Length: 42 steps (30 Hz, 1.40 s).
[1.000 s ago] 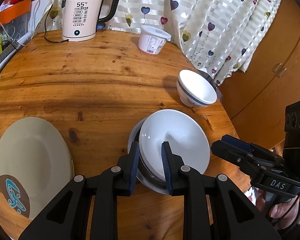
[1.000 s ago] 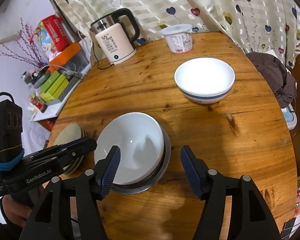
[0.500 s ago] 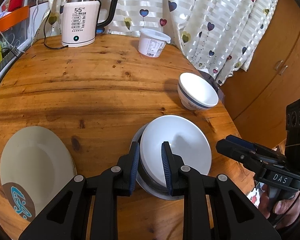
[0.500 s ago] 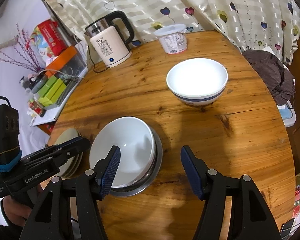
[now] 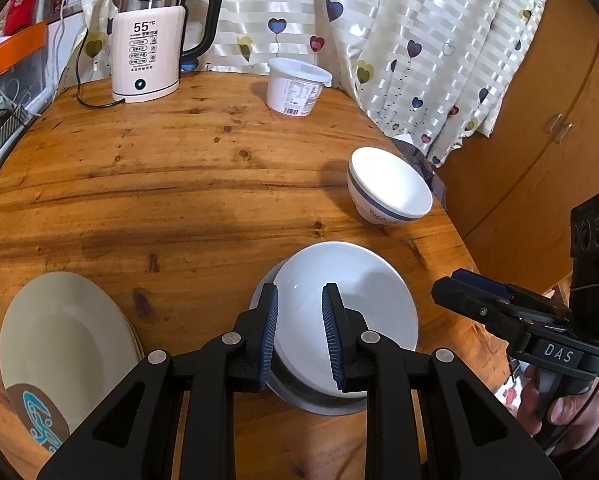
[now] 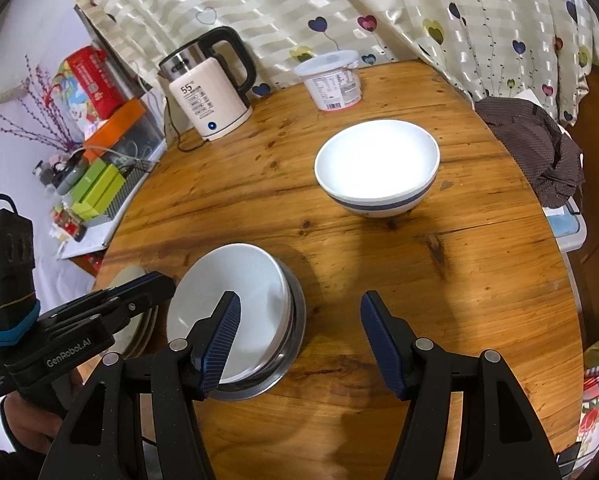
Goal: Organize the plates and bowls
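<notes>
The left tool point(image 5: 298, 332) is clamped on the near rim of the white bowl point(image 5: 351, 300), nested in a metal bowl point(image 6: 287, 356) near the surface's point(image 5: 179, 184) front edge. The right tool point(image 6: 299, 340) hangs beside it, fingers apart. Beige plates point(image 5: 59, 344) sit at the left edge, a blue-striped bowl point(image 6: 377, 168) at the right edge, and a kettle point(image 5: 147, 52) and tub point(image 5: 295, 90) at the far edge.

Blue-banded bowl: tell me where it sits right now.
The blue-banded bowl stands alone on the round wooden table, toward its right edge, in front of the white lidded tub and beyond the stacked white bowl.

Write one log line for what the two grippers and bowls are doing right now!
left gripper: shut on white bowl rim | white bowl: nested in metal bowl | right gripper: open, empty | striped bowl: alone on table
</notes>
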Motion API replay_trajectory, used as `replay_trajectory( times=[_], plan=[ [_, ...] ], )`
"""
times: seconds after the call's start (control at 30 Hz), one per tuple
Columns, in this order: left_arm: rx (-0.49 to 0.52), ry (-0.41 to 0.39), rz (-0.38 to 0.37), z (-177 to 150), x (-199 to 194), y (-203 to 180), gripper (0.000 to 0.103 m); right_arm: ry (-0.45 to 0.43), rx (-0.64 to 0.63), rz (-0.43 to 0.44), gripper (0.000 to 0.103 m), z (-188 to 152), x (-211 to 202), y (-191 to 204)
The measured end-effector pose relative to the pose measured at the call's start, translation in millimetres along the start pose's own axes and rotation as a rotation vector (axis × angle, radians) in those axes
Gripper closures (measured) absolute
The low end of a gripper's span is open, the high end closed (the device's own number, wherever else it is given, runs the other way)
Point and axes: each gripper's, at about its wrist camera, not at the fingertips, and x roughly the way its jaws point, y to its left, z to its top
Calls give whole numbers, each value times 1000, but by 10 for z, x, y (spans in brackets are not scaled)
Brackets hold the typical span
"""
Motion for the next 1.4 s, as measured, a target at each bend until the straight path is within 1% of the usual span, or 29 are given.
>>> replay_trajectory(
  times=[0.67, 1.07, 1.4],
  plan=[
    [43, 8, -24, 238, 150, -141, 79, -34, 50, -47, 40, 162, -57, -269],
    [69, 22, -43, 377, 278, -279, 79, -44, 56, -52, 40, 232, -49, -347],
    [68, 46, -68, 493, 399, -353, 79, -50, 71, -58, 40, 301, -25, -448]
  ],
)
